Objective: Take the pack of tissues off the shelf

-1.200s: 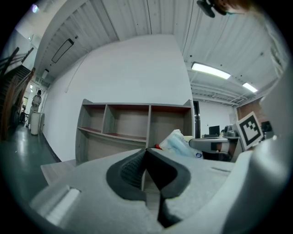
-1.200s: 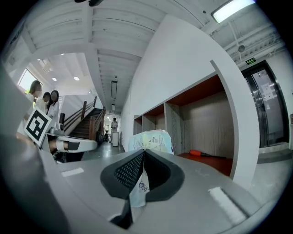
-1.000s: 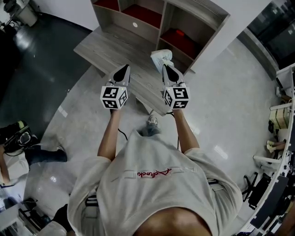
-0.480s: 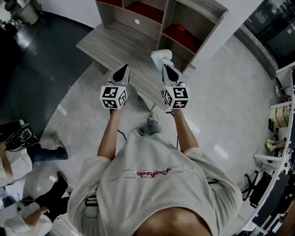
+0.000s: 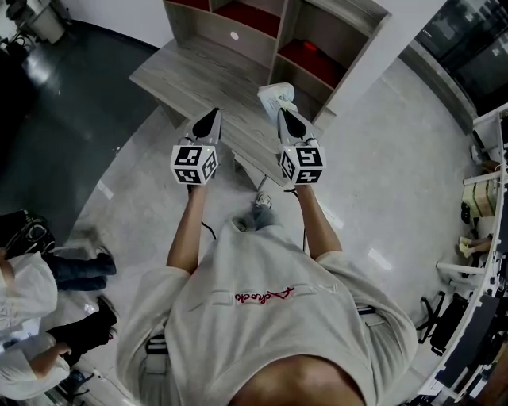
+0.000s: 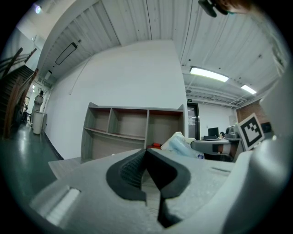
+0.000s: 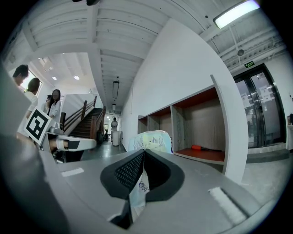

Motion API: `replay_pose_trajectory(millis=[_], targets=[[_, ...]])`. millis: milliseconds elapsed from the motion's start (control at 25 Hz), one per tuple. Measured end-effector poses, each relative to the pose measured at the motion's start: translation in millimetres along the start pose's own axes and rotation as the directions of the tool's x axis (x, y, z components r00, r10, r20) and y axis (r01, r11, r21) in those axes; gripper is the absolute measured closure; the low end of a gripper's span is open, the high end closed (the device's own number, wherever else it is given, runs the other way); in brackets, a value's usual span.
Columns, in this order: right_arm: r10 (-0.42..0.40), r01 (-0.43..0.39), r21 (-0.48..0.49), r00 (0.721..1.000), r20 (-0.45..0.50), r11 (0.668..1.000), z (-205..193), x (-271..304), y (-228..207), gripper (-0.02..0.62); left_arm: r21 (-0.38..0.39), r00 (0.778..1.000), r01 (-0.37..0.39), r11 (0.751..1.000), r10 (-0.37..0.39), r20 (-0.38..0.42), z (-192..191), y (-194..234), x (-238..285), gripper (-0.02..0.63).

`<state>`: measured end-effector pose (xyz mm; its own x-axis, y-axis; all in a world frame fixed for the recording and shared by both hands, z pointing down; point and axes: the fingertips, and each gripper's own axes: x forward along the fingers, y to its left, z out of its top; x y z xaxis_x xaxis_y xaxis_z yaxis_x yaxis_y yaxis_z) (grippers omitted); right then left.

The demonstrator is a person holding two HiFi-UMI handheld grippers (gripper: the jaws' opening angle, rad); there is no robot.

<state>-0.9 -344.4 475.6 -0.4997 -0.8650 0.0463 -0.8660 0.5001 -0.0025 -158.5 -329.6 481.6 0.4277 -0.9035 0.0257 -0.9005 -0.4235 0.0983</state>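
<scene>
The pack of tissues (image 5: 275, 96), white and pale blue, hangs in front of the wooden shelf (image 5: 238, 20), above the grey desk (image 5: 190, 71). My right gripper (image 5: 282, 113) is shut on the pack's wrapper. In the right gripper view the pack (image 7: 153, 139) stands out past the jaws, and a strip of wrapper (image 7: 138, 192) runs between the pads. My left gripper (image 5: 213, 116) hovers level beside it, shut with nothing held. In the left gripper view (image 6: 146, 151) the pads meet, and the pack (image 6: 179, 143) shows to the right.
A small red-orange object (image 5: 309, 48) lies in the shelf's right compartment (image 7: 201, 147). People (image 5: 36, 293) stand at the lower left on the dark floor. White furniture (image 5: 484, 198) lines the right edge. A staircase (image 7: 82, 121) is far behind.
Both grippers, with the pack in the right one, have drawn slightly back from the shelf and desk. The people at the lower left have shifted.
</scene>
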Motion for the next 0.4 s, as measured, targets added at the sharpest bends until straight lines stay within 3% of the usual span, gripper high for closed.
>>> replay_pose_trajectory(millis=[400], targets=[[0.010, -0.010, -0.013, 1.000, 0.007, 1.000, 4.7, 8.5, 5.4, 0.588, 0.009, 1.000, -0.003, 1.000, 0.003, -0.001, 0.1, 7.0, 0.4, 0.604]])
